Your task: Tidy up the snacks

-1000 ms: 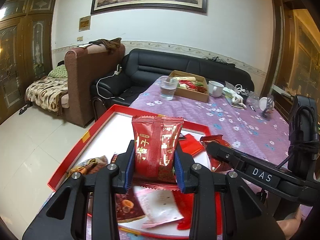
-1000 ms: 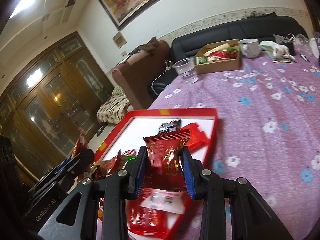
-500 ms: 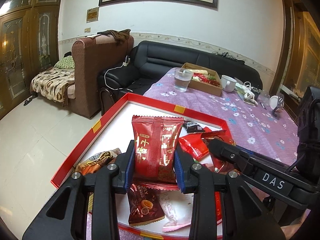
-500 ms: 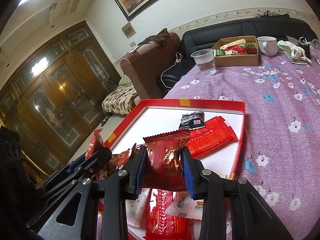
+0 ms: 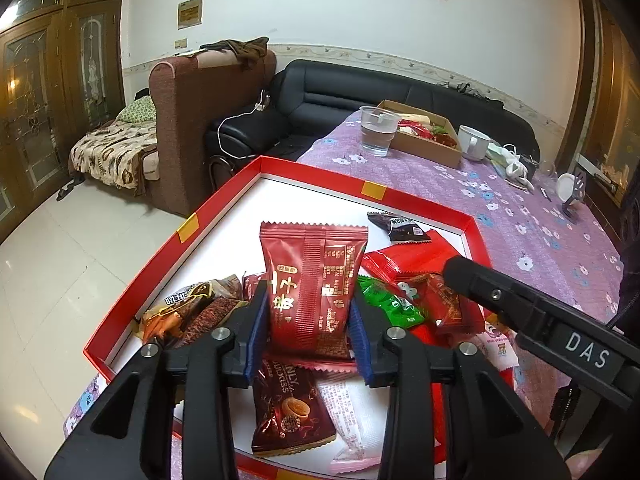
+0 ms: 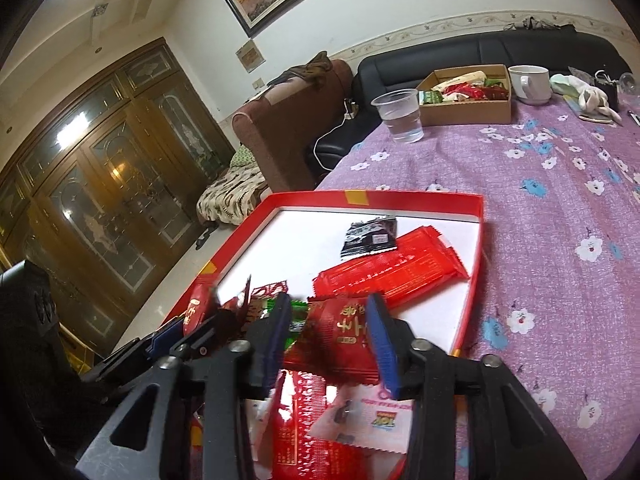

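- The left tongs [image 5: 310, 320] were opening around an upright dark red snack packet [image 5: 312, 288], which stood between the blue pads over the red tray [image 5: 224, 208].
- The right tongs [image 6: 330, 336] were also opening; a tilted red packet [image 6: 340, 336] lay between them, no longer squeezed, over the tray's near end.
- Inside the tray, a black sachet [image 6: 370, 236] and a long red wrapper [image 6: 394, 272] lay toward the far rim.
- Beyond the tray on the purple tabletop [image 6: 560, 200] stood a plastic cup [image 6: 400, 114].

Tray [image 5: 224, 196] far-left floor bare; near half crowded by snack packets [image 5: 288, 416].
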The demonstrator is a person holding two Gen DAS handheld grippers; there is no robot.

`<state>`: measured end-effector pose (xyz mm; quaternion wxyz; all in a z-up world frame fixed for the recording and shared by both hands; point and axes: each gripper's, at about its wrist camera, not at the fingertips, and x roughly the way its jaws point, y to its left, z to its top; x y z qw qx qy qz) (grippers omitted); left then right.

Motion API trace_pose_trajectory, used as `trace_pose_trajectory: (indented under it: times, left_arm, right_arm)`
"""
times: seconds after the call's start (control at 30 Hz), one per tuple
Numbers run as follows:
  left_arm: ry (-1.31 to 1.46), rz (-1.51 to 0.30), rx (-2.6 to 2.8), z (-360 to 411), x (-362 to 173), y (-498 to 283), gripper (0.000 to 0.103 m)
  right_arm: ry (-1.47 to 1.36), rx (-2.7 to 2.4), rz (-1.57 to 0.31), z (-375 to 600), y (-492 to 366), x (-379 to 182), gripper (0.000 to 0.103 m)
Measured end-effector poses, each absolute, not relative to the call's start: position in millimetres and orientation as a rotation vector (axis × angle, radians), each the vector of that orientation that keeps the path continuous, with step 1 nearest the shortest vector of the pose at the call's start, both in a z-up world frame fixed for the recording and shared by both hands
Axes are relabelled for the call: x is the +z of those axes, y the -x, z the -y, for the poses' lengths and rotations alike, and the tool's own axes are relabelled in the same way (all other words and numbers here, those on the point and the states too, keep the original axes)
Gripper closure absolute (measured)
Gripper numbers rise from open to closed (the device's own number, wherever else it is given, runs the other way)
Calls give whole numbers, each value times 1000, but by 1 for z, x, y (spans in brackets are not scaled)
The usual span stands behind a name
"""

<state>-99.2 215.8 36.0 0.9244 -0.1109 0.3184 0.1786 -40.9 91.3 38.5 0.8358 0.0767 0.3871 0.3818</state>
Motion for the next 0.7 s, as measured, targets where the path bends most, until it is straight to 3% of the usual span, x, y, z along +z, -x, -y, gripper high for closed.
trace_pose_trajectory:
  times: [0.07,0.2,0.7]
  left_arm:
    - [228,-661,366,-213,37,98,40]
    - [211,-656,373,-207,41,99,27]
    - [135,-500,472,-184,89,125,15]
  right_arm:
    - [-181,803,-825,-87,38,38,53]
    - [-206,790,-829,-78,34,38,52]
    - [-281,757,-756,-33,32,55,46]
